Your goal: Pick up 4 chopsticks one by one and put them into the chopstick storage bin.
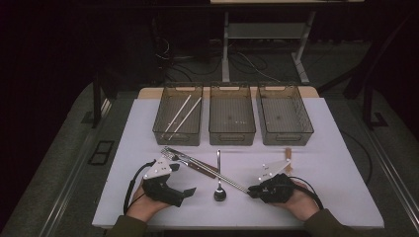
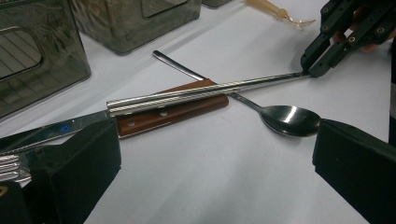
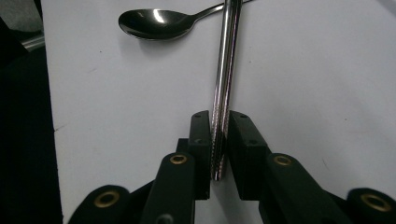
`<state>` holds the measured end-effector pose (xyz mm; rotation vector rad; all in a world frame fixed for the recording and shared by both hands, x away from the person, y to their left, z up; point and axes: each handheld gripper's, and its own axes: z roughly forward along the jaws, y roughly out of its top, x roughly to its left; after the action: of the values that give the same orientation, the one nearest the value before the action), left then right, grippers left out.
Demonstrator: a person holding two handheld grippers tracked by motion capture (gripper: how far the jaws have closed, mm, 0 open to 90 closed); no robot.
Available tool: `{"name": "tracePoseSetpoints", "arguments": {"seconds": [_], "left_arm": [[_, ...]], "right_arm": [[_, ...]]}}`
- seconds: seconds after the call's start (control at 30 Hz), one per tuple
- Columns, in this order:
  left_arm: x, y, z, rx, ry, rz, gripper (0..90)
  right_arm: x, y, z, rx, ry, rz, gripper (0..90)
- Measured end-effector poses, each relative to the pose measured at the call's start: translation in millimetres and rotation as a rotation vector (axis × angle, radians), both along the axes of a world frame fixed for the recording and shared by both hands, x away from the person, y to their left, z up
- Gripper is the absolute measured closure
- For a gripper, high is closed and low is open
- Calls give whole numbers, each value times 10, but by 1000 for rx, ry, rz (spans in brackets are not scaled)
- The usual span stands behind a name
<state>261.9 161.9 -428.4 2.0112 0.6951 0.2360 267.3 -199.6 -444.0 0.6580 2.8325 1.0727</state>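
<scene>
Chopsticks [image 3: 225, 70], the steel pair, sit pinched at their near tip in your right tool [image 3: 218, 140], its jaws closed on them at the lower middle of the right gripper view. They run up the frame past the spoon [image 3: 156, 23]. You are at the pick-up; next, I judge, lift them clear of the knife [image 2: 173, 109]. Your left tool [image 1: 184, 193] rests open, lower left on the table [image 1: 321, 163].

Glossy metal chopsticks [image 3: 225, 70], polished spoon [image 3: 156, 23], wooden knife handle [image 2: 173, 109].
</scene>
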Motion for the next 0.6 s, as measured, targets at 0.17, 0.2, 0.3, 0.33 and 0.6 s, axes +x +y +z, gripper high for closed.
{"name": "tracePoseSetpoints", "arguments": {"seconds": [0.17,0.2,0.3,0.33,0.6], "left_arm": [[-3,0,3,-4,-1,1,0],[-3,1,3,-5,0,1,0],[-3,-1,2,-5,1,0,0],[-3,-2,2,-4,0,0,0],[-3,-6,2,-5,0,-1,0]], "right_arm": [[0,9,6,-16,-22,11,807],[1,9,7,-19,-24,10,808],[16,3,11,-26,-32,6,810],[24,-3,13,-31,-35,5,810],[102,-27,15,-35,-34,-16,811]]}}
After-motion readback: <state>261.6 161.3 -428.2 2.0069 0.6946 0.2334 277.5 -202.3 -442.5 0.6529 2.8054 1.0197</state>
